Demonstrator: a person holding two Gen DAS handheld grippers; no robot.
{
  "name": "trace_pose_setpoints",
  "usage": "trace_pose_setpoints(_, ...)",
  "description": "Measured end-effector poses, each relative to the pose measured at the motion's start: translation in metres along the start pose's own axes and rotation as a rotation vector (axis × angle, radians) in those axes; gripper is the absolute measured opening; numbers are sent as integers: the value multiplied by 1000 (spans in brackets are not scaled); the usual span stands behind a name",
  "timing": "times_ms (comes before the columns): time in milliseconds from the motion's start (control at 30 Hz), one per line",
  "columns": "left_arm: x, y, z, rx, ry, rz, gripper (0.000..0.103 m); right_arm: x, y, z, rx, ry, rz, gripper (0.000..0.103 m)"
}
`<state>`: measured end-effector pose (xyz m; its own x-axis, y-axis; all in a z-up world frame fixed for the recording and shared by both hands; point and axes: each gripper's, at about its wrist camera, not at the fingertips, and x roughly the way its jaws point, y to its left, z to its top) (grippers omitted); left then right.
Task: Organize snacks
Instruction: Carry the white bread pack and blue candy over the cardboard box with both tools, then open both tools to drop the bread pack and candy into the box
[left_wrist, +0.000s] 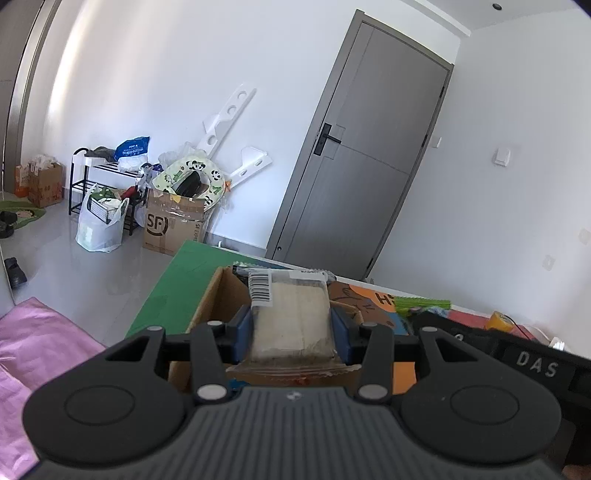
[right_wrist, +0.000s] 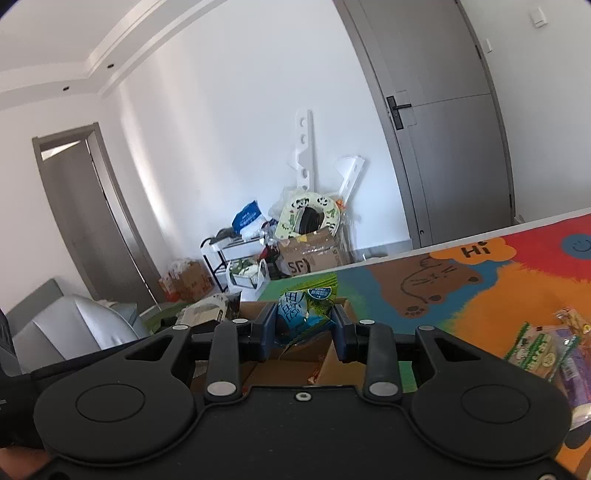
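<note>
**Ana:** Over the cardboard box (left_wrist: 216, 295) at the left end of the table, what was the left gripper (left_wrist: 291, 325) doing?

**Ben:** Its blue pads were clamped on a clear-wrapped pale bar (left_wrist: 291, 314), flat and rectangular, with a barcode sticker at the far end. It was held by its two long sides, above the open box, which sat on a green stretch of the play mat (left_wrist: 173, 280).

**Ana:** How would that bar handle?

**Ben:** Probably light and fairly stiff, though the plastic wrap looked slippery. Gripping the flat sides mid-length seemed the safest hold. The crimped end seals would likely slide out.

**Ana:** And further right?

**Ben:** The right gripper (right_wrist: 304, 328) had closed on a blue and green snack packet (right_wrist: 306, 310), a soft pouch creased where the pads squeezed it. It hung above the same box, with the left gripper's bar visible just to its left.

**Ana:** Fragile?

**Ben:** I would judge it light, crushable and puffy, so best pinched across the body, gently.

**Ana:** Anything left?

**Ben:** At the far right, several more wrapped snacks (right_wrist: 543, 350) lay loose on the mat's orange part, well apart from the box.
</note>
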<state>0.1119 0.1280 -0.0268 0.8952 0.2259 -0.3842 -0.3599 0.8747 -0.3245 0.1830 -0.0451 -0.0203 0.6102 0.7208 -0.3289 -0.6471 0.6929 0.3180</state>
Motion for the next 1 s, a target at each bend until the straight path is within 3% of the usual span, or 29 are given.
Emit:
trace_pose_setpoints(300, 4, 12, -5, -18, 27, 1, 44, 12, 11, -8, 18, 45, 43, 35)
trace_pose_setpoints(433, 5, 8, -6, -6, 34, 6, 44, 1, 1, -7, 64, 19, 49, 58)
trace_pose_setpoints(633, 14, -2, -8, 13, 57, 8, 45, -18, -19, -3, 100, -25, 18, 63)
trace_pose_setpoints(800, 8, -15, -9, 33, 61, -6, 54, -28, -34, -5, 124, -42, -9, 66)
trace_pose_setpoints(867, 5, -20, -9, 44, 61, -9, 63, -33, -40, -7, 138, -46, -24, 70)
trace_pose_setpoints(1000, -1, -32, -13, 65, 66, -14, 70, -45, -53, -11, 149, -56, -61, 77)
